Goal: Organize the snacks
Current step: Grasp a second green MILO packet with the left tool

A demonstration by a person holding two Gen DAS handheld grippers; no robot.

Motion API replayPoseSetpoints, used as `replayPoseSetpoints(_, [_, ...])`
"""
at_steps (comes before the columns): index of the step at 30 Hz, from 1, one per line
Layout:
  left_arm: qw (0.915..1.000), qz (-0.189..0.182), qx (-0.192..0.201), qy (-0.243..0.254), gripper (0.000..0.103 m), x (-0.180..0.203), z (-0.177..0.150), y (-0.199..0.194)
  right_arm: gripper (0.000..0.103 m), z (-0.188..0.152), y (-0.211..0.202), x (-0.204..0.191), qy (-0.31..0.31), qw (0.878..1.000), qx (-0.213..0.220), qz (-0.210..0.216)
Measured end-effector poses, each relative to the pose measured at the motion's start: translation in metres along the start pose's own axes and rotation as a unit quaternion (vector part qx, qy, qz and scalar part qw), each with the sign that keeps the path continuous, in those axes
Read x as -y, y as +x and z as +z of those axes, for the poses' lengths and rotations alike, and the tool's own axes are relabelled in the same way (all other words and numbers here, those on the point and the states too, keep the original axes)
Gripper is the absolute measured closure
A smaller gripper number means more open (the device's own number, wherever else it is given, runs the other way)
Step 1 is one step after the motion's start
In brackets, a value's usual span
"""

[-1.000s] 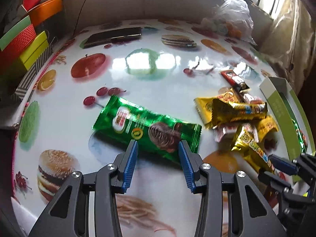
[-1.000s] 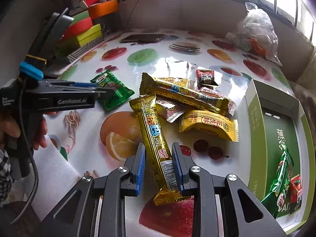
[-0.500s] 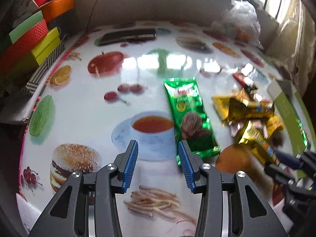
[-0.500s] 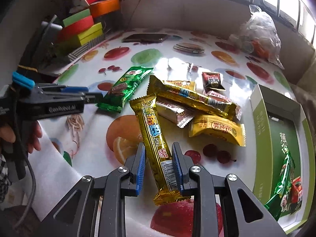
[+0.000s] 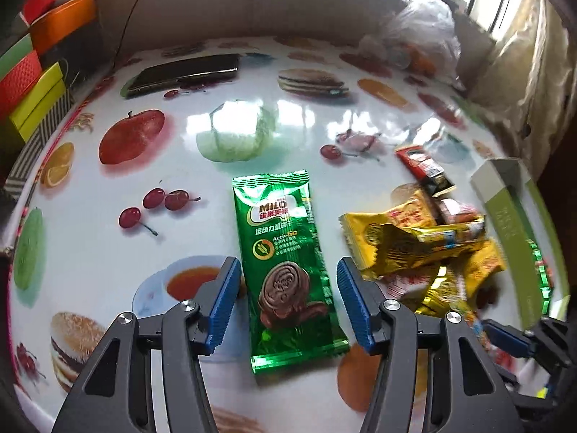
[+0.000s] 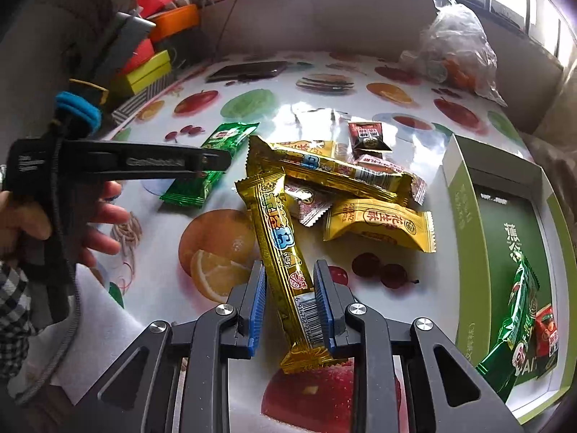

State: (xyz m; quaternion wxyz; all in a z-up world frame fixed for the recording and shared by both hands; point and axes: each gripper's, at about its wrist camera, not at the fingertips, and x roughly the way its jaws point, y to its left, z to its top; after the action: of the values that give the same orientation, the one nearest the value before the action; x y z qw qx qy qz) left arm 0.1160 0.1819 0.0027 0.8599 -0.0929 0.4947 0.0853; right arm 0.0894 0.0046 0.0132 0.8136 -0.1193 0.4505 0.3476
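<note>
A green Milo biscuit packet [image 5: 281, 231] lies flat on the fruit-print table, lengthwise between the fingers of my left gripper [image 5: 288, 303]. Its jaws are opening, and the blue pads stand clear of the packet on both sides. In the right wrist view that left gripper [image 6: 216, 160] reaches across the same green packet [image 6: 187, 191]. My right gripper [image 6: 290, 306] is shut on the barcode end of a long yellow snack bar [image 6: 274, 223], which slants up toward a pile of yellow snacks [image 6: 378, 223]. To the right an open green box [image 6: 465, 223] holds a green packet [image 6: 523, 317].
A small red-and-black packet [image 6: 368, 137] lies behind the pile. Farther back are a dark phone [image 5: 184, 72] and a plastic bag [image 5: 422, 32]. Coloured boxes [image 5: 32, 83] are stacked at the left edge. A person's hand [image 6: 101, 213] holds the left gripper.
The left gripper's jaws have widened, and the green packet, crosswise before them a second ago, now lies lengthwise between them. The right gripper keeps hold of the yellow bar.
</note>
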Motion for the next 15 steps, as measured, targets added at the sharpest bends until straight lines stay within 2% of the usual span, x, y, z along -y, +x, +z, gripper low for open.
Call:
replayPoseSetpoints(7, [0.9992,0.031,-0.006,0.023,0.047,0.0067,0.0027,0.0073,0.078,0.0,-0.0016,0.0022,0.003,1.0,0.002,0.0])
replayPoseSetpoints(15, [0.999,0.038,-0.007,0.022,0.047,0.007,0.0034,0.0079,0.078,-0.0005,-0.0021,0.0036,0.006,1.0,0.002,0.001])
